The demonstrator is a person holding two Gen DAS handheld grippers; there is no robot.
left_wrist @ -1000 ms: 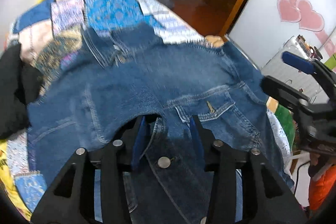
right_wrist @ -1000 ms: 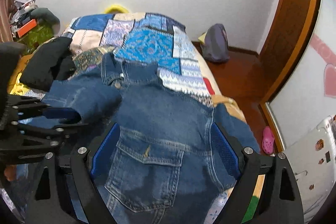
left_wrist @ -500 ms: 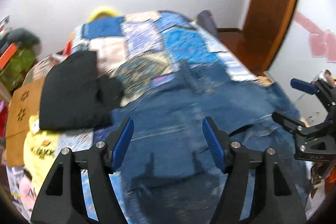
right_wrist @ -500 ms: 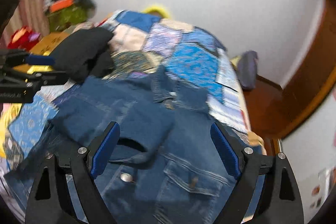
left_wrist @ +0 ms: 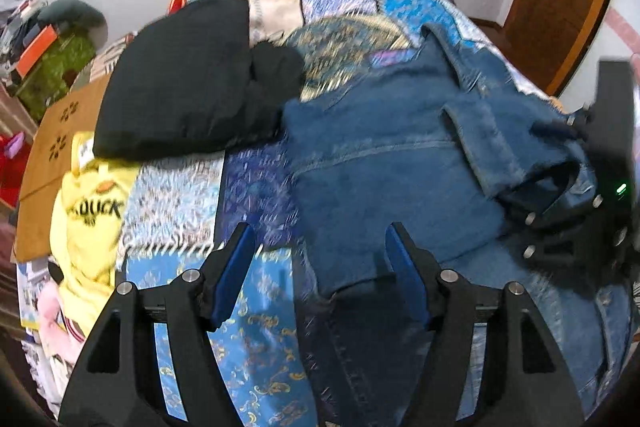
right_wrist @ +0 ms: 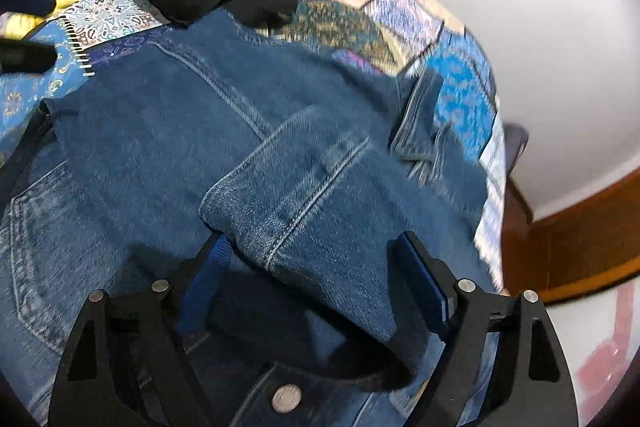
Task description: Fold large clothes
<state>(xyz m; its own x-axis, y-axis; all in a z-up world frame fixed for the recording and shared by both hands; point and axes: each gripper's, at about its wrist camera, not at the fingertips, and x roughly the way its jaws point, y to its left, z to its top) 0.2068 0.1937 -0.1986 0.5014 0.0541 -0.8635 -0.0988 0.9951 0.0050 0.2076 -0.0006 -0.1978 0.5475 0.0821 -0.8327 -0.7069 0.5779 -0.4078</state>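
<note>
Denim jacket (left_wrist: pixel 384 163) lying front-up on the patchwork bedspread (left_wrist: pixel 256 291), beside a folded black garment (left_wrist: pixel 188 79), with one sleeve now laid across its chest so that the cuff (right_wrist: pixel 288 203) rests on the front panel; a first fold judged done, the opposite side not yet brought in. Left gripper (left_wrist: pixel 320 267): released, jaws apart over the jacket's near edge and the bedspread, nothing pressed between them; they opened further in the past second and then held that width. Right gripper (right_wrist: pixel 320 267): also released, jaws wide on either side of the folded cuff with no visible pinch, having just begun to close; a grasp of the cuff is probably the next step. Compared with one second ago: the left gripper then straddled the button placket near the chest pocket, and the sleeve lay bunched at the jacket's side; both views have since swung leftward across the bed.
</note>
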